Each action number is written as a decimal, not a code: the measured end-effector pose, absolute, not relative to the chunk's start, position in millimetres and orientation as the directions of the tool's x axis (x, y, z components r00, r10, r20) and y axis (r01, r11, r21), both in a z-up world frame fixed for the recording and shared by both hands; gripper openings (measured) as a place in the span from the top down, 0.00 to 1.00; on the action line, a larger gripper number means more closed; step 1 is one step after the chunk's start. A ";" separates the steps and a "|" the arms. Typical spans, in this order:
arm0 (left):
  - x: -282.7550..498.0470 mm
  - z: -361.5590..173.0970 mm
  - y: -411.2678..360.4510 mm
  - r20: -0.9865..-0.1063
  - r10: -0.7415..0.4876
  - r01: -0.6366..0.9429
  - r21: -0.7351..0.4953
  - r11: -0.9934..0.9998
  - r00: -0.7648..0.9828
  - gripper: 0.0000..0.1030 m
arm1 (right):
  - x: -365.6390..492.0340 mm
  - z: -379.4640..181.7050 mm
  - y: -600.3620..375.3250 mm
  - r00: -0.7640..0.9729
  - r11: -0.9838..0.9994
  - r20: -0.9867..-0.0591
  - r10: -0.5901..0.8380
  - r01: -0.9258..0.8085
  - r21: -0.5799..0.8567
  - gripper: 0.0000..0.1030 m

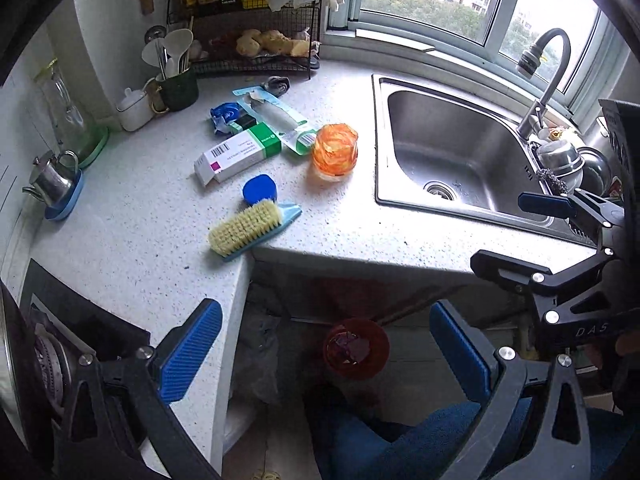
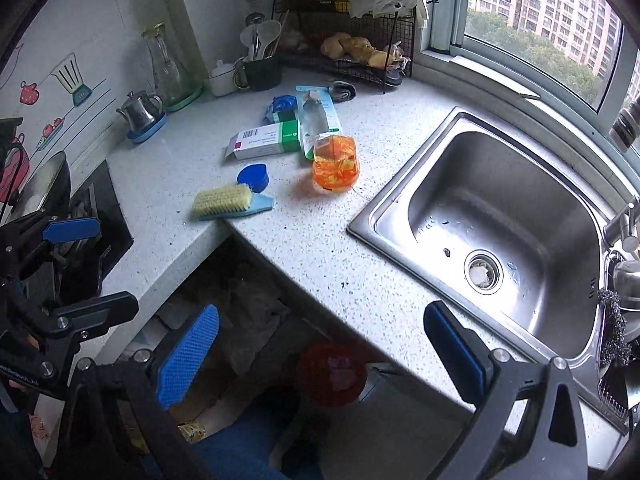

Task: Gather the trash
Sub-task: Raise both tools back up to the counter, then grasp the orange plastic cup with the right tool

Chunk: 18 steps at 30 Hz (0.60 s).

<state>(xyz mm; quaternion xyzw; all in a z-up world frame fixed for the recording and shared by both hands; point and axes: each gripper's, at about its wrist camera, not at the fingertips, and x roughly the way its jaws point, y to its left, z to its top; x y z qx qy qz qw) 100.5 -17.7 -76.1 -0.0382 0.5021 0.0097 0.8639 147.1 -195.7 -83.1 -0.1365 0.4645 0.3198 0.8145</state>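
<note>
- Now, from the left wrist view, our left gripper (image 1: 326,356) hangs off the counter edge with its blue ribbed pads spread wide and nothing between them; straight below the gap stands the small red round bin (image 1: 356,349) on the floor, with something already inside.
- Ahead of and above those pads, on the speckled white countertop (image 1: 132,240), lies the trash we judge is left: the white-and-green cardboard box (image 1: 238,154), the torn clear-and-teal blister pack (image 1: 276,118) just beyond it, and the crumpled blue wrapper (image 1: 223,117) touching both.
- Nearer to us, the yellow-bristled scrub brush (image 1: 252,229) and blue plastic cap (image 1: 260,189) sit between the tool and the box; we would reach over them, not through.
- From the right wrist view, our right gripper (image 2: 322,354) is likewise fully spread and empty, over the same bin.
- Ahead of it the box lies flat, long side across the pads; we would turn the wrist to close across its narrow width.
- The orange translucent cup (image 2: 335,163) stands just right of the box and touches the pack, so we would approach from the box's left end to avoid tipping it.
</note>
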 end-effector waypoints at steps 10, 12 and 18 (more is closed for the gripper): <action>173.6 -71.8 39.2 -0.879 -0.034 -0.046 -0.063 0.997 0.476 0.00 | 213.1 -78.9 -141.3 0.330 0.756 -0.858 0.393 -0.647 0.098 0.01; 188.3 -74.1 47.4 -0.883 -0.041 -0.030 -0.062 0.998 0.467 0.00 | 225.1 -80.7 -130.5 0.325 0.757 -0.862 0.389 -0.646 0.098 0.01; 227.5 -92.1 68.8 -0.901 -0.082 0.011 -0.086 0.996 0.426 0.00 | 259.0 -95.6 -101.6 0.293 0.760 -0.889 0.352 -0.644 0.088 0.01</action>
